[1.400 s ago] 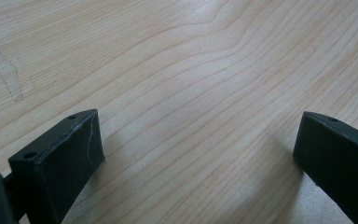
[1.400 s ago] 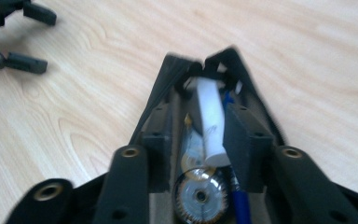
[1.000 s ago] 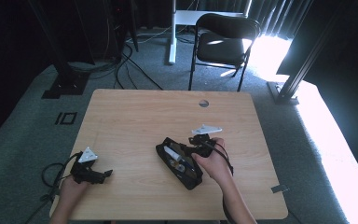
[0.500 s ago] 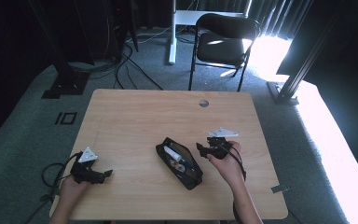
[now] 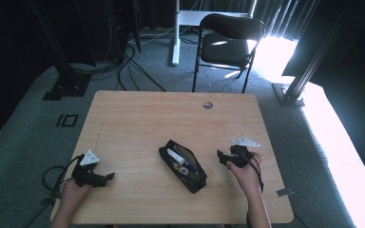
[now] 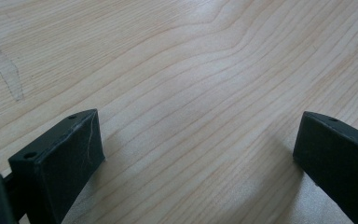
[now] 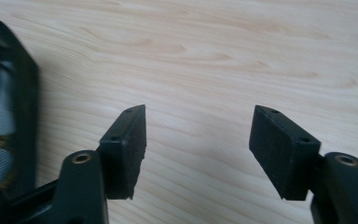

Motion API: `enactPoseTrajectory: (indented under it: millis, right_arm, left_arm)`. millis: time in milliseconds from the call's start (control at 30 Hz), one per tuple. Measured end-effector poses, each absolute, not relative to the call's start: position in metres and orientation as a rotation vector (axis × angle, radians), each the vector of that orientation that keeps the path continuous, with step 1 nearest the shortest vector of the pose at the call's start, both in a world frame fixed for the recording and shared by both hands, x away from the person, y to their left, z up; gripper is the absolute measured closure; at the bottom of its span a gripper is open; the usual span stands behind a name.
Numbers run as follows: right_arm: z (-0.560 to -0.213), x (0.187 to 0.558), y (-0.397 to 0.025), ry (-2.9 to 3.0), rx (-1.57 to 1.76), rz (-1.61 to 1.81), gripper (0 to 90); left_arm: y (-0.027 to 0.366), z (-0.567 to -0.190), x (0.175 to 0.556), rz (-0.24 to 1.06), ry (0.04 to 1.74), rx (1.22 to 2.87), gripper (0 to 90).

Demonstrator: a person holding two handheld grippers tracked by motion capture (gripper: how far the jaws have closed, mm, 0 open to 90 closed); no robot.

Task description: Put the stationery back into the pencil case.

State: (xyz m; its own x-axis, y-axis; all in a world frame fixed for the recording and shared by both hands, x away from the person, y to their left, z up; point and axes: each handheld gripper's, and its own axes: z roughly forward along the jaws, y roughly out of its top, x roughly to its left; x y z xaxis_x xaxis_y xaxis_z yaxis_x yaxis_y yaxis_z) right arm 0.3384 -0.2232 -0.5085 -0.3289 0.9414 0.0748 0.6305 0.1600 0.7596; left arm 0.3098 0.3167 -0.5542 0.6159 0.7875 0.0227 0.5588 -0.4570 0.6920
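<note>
A black zip pouch [image 5: 182, 165] lies open in the middle of the wooden table [image 5: 171, 118], with small white and dark items inside. My right gripper [image 5: 221, 156] rests on the table just right of the pouch, open with nothing between its fingers. The right gripper view has its two black pads [image 7: 126, 149] spread over bare wood, with the pouch's edge [image 7: 4, 121] at the left. My left gripper [image 5: 108, 177] sits near the table's front left corner, apart from the pouch. In the left gripper view its pads [image 6: 65, 158] stand wide apart over bare wood.
A black folding chair [image 5: 225, 45] and a white desk leg [image 5: 176, 33] stand beyond the table's far edge. Cables run across the grey floor at the left. A round cable hole [image 5: 207, 105] sits near the table's far edge. A black frame post [image 5: 309, 66] stands at the right.
My right gripper has pulled away from the pouch, moving right and slightly toward the front edge. The pouch stays open where it was. The left gripper has not moved.
</note>
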Motion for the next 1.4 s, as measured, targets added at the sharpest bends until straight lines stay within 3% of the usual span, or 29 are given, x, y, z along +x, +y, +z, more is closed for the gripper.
enactPoseTrajectory:
  millis: [1033,1133,1400]
  right_arm:
    - [-0.557,0.309,-0.293,1.845,1.688,0.839,24.7]
    - [-0.561,0.307,-0.295,1.809,1.677,0.826,19.4]
    - [-0.561,0.307,-0.295,1.787,1.696,0.813,17.1]
  left_arm:
    - [0.317,-0.554,0.310,0.454,1.050,2.188,1.6]
    - [0.317,-0.554,0.310,0.454,1.051,2.187,1.6]
    - [0.317,-0.554,0.310,0.454,1.051,2.188,1.6]
